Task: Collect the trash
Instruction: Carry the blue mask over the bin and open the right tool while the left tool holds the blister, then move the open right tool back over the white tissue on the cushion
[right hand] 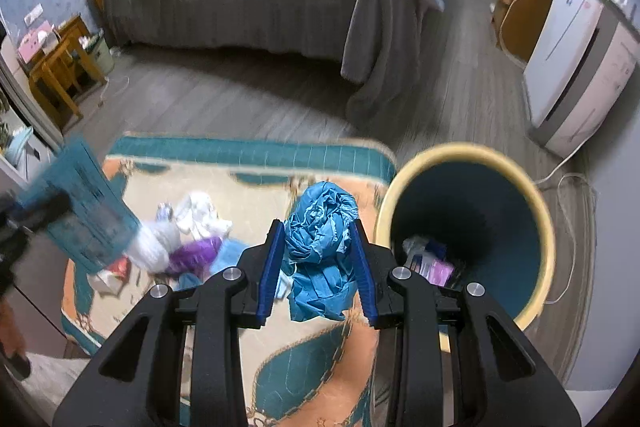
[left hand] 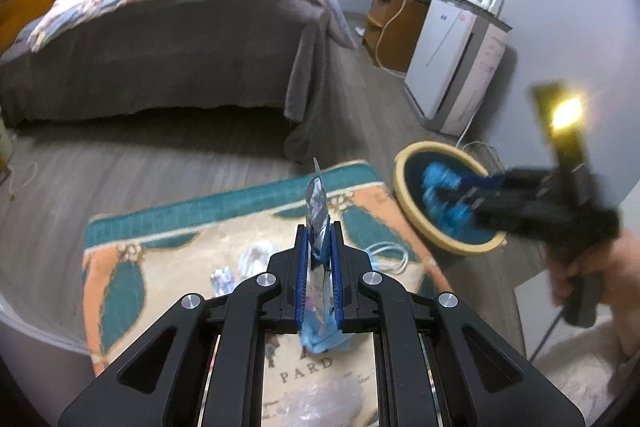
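Observation:
My left gripper is shut on a flat silver-and-blue wrapper that stands on edge between the blue pads, above the rug. The right wrist view shows this wrapper as a blurred teal sheet at the left. My right gripper is shut on a crumpled blue plastic wad, just left of the yellow-rimmed bin. From the left wrist view, the right gripper and its blue wad hang over the bin. Some trash lies at the bin's bottom.
On the patterned rug lies a heap of litter: white tissue, a purple wrapper, several scraps. A bed stands behind, a white appliance at the right, with a cable on the floor by the bin.

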The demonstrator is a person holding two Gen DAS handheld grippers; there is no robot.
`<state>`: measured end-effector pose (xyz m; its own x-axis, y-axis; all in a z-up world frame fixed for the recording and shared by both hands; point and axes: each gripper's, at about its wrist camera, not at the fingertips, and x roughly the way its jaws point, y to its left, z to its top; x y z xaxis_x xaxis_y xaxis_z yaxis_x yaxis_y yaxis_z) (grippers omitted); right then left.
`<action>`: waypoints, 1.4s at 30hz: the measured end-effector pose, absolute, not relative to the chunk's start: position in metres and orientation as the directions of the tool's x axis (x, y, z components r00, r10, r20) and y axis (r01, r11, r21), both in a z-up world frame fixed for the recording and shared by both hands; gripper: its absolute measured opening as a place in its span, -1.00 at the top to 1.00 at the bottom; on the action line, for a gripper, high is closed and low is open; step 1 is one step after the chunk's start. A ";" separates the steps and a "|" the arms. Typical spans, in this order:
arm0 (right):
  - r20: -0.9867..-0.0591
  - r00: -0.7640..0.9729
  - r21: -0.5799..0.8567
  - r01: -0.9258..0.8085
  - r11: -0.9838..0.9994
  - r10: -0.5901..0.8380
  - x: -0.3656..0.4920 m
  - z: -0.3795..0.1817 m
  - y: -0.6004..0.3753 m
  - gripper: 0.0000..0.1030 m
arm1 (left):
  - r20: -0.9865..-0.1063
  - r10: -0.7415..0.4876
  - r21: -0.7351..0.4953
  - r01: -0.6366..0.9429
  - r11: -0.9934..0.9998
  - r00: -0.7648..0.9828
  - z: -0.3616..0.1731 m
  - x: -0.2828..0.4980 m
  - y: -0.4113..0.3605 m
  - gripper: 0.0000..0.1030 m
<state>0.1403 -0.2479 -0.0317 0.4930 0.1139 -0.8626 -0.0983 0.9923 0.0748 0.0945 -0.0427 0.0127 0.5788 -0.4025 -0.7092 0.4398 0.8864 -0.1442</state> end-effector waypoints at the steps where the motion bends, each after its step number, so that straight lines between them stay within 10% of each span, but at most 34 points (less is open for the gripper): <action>1: -0.877 0.464 0.089 -0.101 0.991 0.126 0.142 -0.040 -0.247 0.36 | -0.702 -0.404 -0.136 0.446 0.884 0.586 0.017 0.094 -0.045 0.78; 6: -0.927 0.342 0.112 -0.140 0.984 0.154 0.145 -0.082 -0.233 0.32 | -0.659 -0.427 -0.119 0.475 0.872 0.619 0.042 0.088 -0.053 0.78; 12: -0.923 0.345 0.092 -0.239 0.967 0.173 0.137 -0.085 -0.210 -0.20 | -0.653 -0.429 -0.094 0.495 0.864 0.624 0.050 0.086 -0.055 0.78; 42: -0.948 0.247 0.155 -0.199 0.967 0.203 0.177 -0.117 -0.061 -0.16 | -0.856 -0.118 0.045 0.301 0.953 0.503 -0.067 0.091 0.079 0.78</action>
